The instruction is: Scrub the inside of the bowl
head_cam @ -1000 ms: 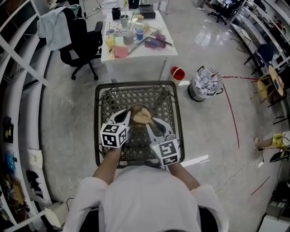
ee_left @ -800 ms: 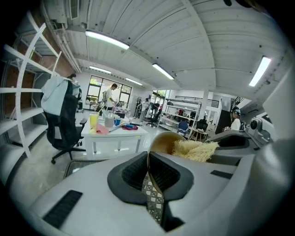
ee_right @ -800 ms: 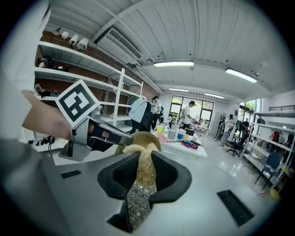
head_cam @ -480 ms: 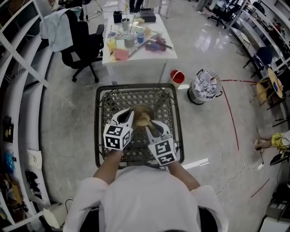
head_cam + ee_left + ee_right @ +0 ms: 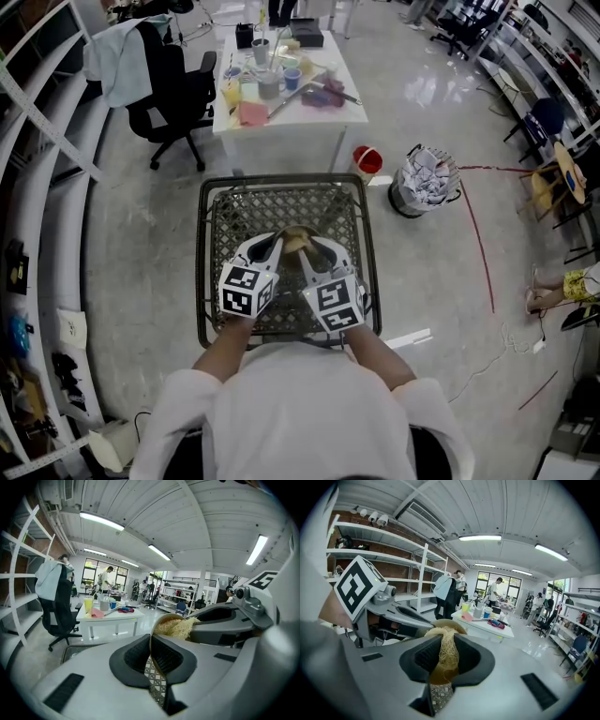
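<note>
A brown bowl is held tilted above the black mesh table. My left gripper is shut on the bowl's rim; in the left gripper view the thin rim runs between the pads of that gripper. My right gripper is shut on a tan fibrous scrubber, which presses against the bowl's inside. The scrubber shows in the bowl's mouth in the left gripper view. The two grippers stand close side by side.
The mesh table has a raised dark rim. Beyond it stands a white table with cups and clutter, a black office chair, a red bucket and a bin of crumpled paper. White shelving runs along the left.
Both grippers have drawn closer together over the mesh table. The bowl has tipped up more on edge, and the scrubber has moved with the right gripper inside it.
</note>
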Motion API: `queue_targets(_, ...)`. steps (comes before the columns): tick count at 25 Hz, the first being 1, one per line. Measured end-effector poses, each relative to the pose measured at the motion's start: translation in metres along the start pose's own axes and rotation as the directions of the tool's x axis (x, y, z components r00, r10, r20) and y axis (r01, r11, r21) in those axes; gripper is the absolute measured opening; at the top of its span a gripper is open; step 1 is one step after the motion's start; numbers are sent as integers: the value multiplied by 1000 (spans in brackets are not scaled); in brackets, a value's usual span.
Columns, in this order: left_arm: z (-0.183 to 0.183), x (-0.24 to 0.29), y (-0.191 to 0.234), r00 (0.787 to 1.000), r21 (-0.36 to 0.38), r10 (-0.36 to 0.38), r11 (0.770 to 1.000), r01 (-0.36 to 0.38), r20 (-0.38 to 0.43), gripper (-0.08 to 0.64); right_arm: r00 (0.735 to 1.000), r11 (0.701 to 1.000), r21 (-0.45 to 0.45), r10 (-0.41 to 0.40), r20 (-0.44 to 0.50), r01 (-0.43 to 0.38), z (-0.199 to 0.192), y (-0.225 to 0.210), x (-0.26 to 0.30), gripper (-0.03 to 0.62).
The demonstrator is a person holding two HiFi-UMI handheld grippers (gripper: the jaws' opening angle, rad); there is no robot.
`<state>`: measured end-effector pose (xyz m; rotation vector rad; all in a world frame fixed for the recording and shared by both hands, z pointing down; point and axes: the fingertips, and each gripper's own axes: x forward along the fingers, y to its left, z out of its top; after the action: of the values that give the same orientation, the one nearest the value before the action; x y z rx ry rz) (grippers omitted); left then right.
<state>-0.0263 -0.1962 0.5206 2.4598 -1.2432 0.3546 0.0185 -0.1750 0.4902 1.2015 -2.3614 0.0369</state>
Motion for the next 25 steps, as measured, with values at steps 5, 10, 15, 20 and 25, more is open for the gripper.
queue_targets(5,2,1,7,1000,-9,3,1000,-3,7,43,997,998,-10,-64,-33,64,-7,-15,-5,89)
queue_targets(10,11,6,18,1000,-10,19,1000,-19,18,43,996,999,7,-53,-75,54,-21,-8,-7,89)
queue_targets(15,14,8,19,999,-24,24,999,-23,25,43,997,999,32,5,-75,-2,-24,8,-5,89)
queue_targets(20,7,5,12,1000,-23,14,1000,-14,18,43,999,999,16,36,-40,-36,-13,19,1,89)
queue_targets(25,5,1,6,1000,-30,5,1000,-4,17,42,1000,1000,-15,-11,-14,11,4,0,5,89)
